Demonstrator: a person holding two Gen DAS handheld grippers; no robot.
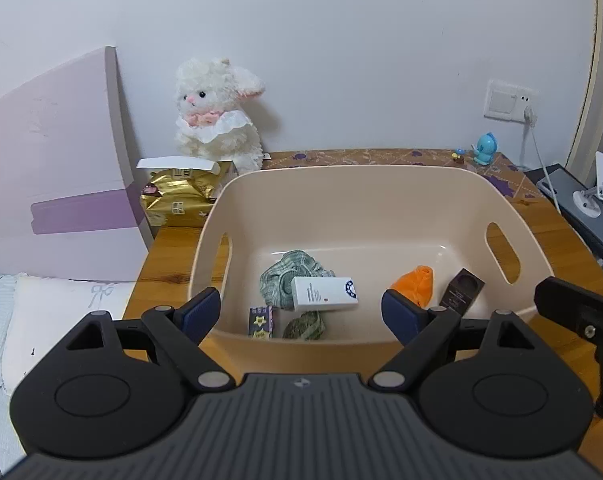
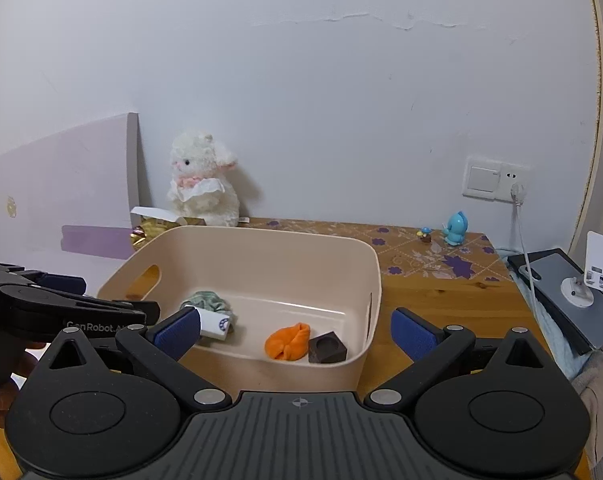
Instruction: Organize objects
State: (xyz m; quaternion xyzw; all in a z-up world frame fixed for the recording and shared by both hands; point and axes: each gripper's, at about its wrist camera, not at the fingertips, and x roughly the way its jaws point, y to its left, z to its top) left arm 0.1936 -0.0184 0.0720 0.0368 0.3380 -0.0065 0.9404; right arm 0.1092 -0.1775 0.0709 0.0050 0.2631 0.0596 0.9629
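Observation:
A beige plastic bin (image 1: 341, 196) (image 2: 261, 252) stands on the wooden table. In it lie a green checked cloth (image 1: 289, 276) (image 2: 205, 300), a white box (image 1: 325, 294) (image 2: 217, 326), an orange cloth (image 1: 415, 284) (image 2: 287, 340), a dark brown box (image 1: 461, 290) (image 2: 327, 347), a small star-printed box (image 1: 260, 322) and a green bundle (image 1: 304, 326). My left gripper (image 1: 305, 314) is open and empty over the bin's near wall; it also shows at the left of the right wrist view (image 2: 57, 300). My right gripper (image 2: 297, 332) is open and empty in front of the bin.
A white plush lamb (image 1: 215, 116) (image 2: 201, 182) and a gold foil box (image 1: 177, 196) stand at the back left beside a lilac headboard (image 1: 61, 168). A blue figurine (image 1: 485, 148) (image 2: 455, 228) stands at the back right. A cable (image 1: 541, 168) hangs from the wall socket.

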